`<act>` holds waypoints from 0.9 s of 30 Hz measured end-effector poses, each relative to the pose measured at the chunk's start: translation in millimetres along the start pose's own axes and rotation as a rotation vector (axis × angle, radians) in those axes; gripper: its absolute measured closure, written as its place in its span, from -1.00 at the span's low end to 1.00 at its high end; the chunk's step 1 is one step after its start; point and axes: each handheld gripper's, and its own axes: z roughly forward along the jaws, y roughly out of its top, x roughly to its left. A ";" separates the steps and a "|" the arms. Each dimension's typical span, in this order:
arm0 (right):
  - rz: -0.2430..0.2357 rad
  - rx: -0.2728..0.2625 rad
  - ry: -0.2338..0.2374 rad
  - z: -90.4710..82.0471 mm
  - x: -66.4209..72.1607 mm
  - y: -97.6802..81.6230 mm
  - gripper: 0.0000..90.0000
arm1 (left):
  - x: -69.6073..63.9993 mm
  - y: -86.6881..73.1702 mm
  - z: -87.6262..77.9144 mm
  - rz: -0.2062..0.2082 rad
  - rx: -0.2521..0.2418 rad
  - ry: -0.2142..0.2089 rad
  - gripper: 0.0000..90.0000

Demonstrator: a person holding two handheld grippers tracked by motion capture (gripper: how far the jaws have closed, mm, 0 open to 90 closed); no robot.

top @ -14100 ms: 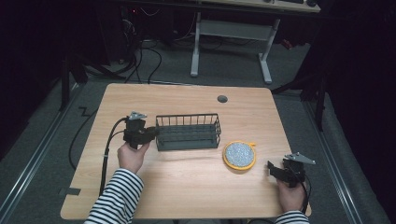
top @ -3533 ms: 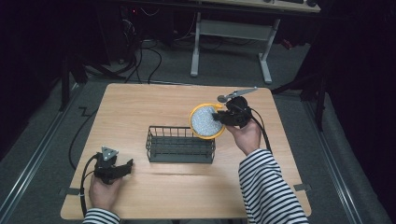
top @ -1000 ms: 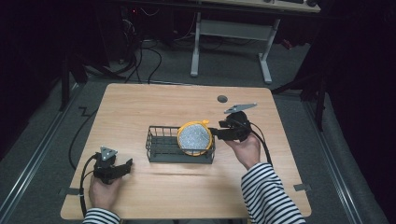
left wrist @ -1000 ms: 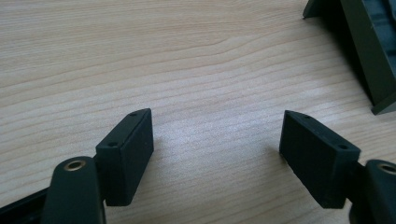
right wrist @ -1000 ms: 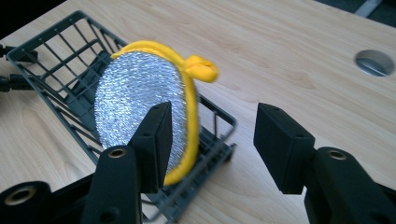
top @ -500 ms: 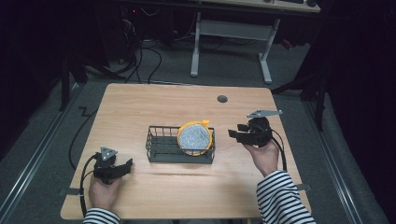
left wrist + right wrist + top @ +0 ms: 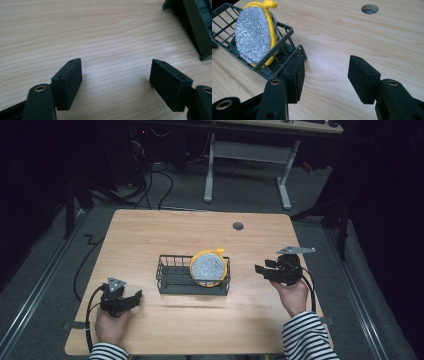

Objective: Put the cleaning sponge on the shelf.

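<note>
- While the right gripper (image 7: 261, 269) held the round yellow-rimmed scrubber (image 7: 208, 268) over the wire basket (image 7: 170, 281) a second ago, it has since let go and drawn away to the right, and the scrubber has stayed behind in the basket.
- Its fingers (image 7: 364, 78) now stand partly open with nothing between them (bare wood shows through the gap in the right gripper view), clear of the basket's near corner.
- Judging from that, the placing step looks done; what is left, if anything, is to bring the hand to rest.
- The scrubber (image 7: 254, 37) stands on edge at the right end of the basket (image 7: 287, 31), tilted, leaning on the wire wall.
- Its glittery silver face points toward the person's side and somewhat up; the yellow loop sits at the top.
- Being a disc, it has no real long axis; its flat plane runs roughly along the basket's length.
- The left gripper (image 7: 131, 297) rests low at the front left of the surface (image 7: 150, 235), well apart from the basket.
- Its fingers (image 7: 67, 81) are spread wide and hold nothing, with the basket's corner (image 7: 197, 27) at the edge of the left gripper view.
</note>
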 end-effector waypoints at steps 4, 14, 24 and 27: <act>0.026 -0.008 0.002 -2.0 -6.6 -13.1 0.06 | 0.0 0.0 0.0 0.000 0.000 0.000 -0.41; 0.083 -0.008 -0.005 -2.6 -20.4 -43.5 0.04 | -0.3 0.0 0.0 0.002 0.001 0.002 -0.41; 0.128 0.017 -0.021 5.4 -28.3 -70.0 0.05 | -0.5 0.1 0.1 0.004 0.002 0.004 -0.41; 0.133 0.023 -0.031 8.3 -30.6 -76.7 0.04 | -0.5 0.1 0.1 0.004 0.002 0.004 -0.41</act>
